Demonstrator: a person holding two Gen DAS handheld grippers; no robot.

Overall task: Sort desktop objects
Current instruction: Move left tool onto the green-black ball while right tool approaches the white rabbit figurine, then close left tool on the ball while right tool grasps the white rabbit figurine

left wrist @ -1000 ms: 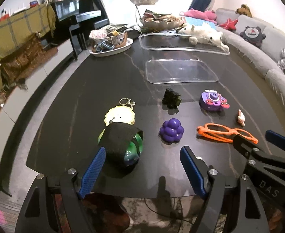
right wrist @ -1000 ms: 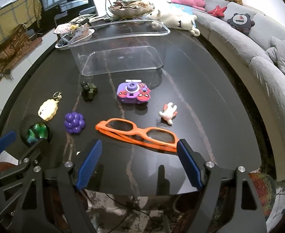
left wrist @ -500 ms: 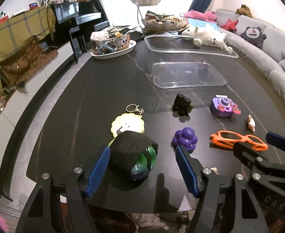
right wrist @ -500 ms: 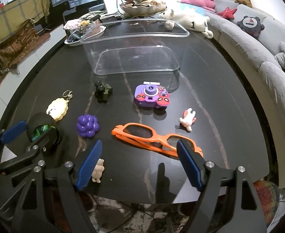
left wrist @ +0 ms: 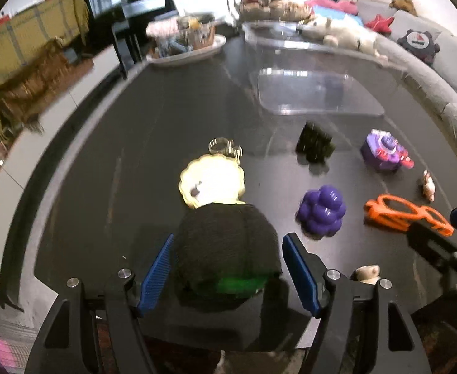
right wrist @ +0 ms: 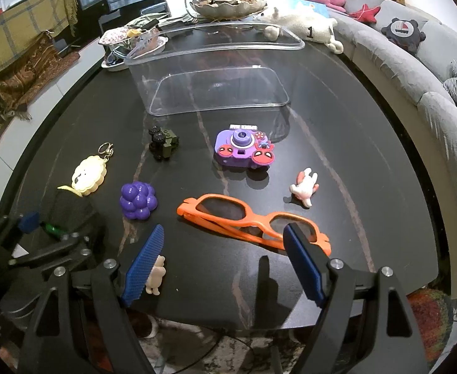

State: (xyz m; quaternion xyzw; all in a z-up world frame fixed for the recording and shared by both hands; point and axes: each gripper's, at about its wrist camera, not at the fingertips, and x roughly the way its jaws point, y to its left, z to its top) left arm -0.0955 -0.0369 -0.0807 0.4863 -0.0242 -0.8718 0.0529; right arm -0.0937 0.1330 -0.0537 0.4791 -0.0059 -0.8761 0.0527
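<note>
My left gripper (left wrist: 228, 268) has moved forward; its wide-open blue jaws now flank the black fabric-wrapped green ball (left wrist: 226, 254) at the dark table's (left wrist: 135, 171) near edge, not yet closed. My right gripper (right wrist: 222, 265) hangs open before the orange plastic glasses (right wrist: 247, 218). A grasp looks imminent.

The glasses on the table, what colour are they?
Orange frames, dark lenses. The glasses show best in the right wrist view.

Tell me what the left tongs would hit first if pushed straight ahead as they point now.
The black-wrapped green object, already sitting between the open left tongs. Beyond it lies the yellow keychain, though depth is hard to judge.
</note>
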